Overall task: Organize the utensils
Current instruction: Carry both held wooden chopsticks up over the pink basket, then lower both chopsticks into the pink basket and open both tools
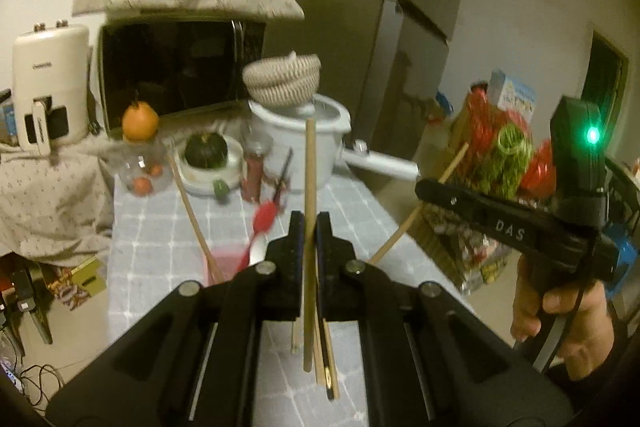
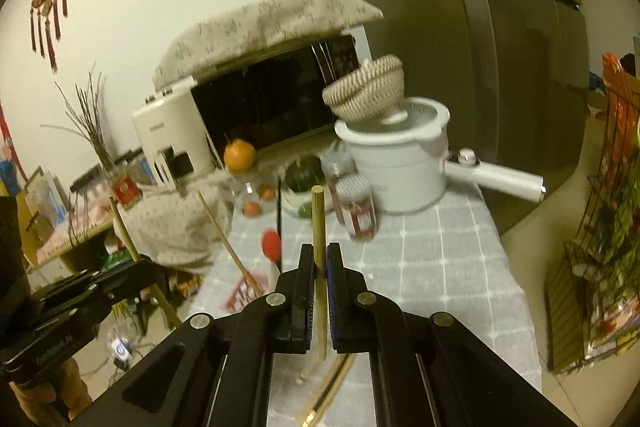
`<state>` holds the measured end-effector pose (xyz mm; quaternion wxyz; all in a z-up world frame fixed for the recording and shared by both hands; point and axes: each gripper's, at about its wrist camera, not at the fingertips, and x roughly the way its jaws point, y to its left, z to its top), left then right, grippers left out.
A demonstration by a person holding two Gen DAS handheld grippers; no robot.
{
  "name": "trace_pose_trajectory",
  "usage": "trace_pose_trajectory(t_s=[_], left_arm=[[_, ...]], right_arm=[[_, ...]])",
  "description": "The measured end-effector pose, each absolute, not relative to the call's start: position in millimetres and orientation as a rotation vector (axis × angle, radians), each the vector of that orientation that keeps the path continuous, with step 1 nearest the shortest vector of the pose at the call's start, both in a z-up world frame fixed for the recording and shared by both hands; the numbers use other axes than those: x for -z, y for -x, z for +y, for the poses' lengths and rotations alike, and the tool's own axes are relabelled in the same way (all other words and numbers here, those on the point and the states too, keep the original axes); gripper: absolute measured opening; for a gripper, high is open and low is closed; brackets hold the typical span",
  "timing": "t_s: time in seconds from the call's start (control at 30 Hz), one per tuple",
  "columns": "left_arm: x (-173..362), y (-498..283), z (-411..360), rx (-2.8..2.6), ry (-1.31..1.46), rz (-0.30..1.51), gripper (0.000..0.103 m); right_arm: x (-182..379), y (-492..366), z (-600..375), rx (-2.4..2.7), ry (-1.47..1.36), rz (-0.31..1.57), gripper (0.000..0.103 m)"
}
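In the left wrist view my left gripper [image 1: 309, 223] is shut on a pale wooden chopstick [image 1: 309, 187] that stands upright between its pads. In the right wrist view my right gripper [image 2: 319, 255] is shut on a second wooden chopstick [image 2: 318, 219], also upright. Each gripper shows in the other's view: the right gripper [image 1: 426, 193] grips its slanted stick, and so does the left gripper [image 2: 146, 265]. A pink holder [image 2: 244, 291] on the grey checked tablecloth [image 2: 440, 267] holds a red spoon [image 2: 271, 245] and one chopstick [image 2: 228, 243]. Loose chopsticks [image 1: 328, 359] lie on the cloth below the grippers.
At the table's far end stand a white pot [image 2: 400, 171] with a long handle and a woven basket [image 2: 366, 91] on it, spice bottles [image 2: 356, 211], a green squash [image 2: 302, 173], a glass jar topped with an orange fruit [image 2: 240, 155], and a microwave [image 2: 276, 107]. A fridge [image 2: 480, 27] and a wire rack [image 2: 608, 207] stand to the right.
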<state>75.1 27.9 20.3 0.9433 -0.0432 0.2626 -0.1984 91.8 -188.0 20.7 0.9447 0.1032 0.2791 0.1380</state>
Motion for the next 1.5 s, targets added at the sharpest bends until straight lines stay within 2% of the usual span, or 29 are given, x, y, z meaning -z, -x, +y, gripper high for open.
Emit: trace_pose_trajectory(t_s=[0.17, 0.37, 0.7, 1.13, 1.5], left_arm=[[-37, -81, 38, 0.361, 0.092, 0.445, 0.006], [-31, -93, 52, 0.303, 0.108, 0.388, 0.006], [-5, -112, 57, 0.234, 0.093, 0.314, 0.006], [43, -149, 41, 0.206, 0.028, 0.477, 0.007], [55, -156, 37, 0.203, 0.024, 0.524, 0.007]], right_arm=[[-42, -97, -178, -0.313, -0.237, 0.514, 0.006], [-53, -100, -161, -0.36, -0.254, 0.47, 0.006], [-33, -120, -142, -0.405, -0.296, 0.438, 0.006], [26, -162, -147, -0.426, -0.413, 0.588, 0.006], [43, -172, -151, -0.434, -0.462, 0.651, 0.008]])
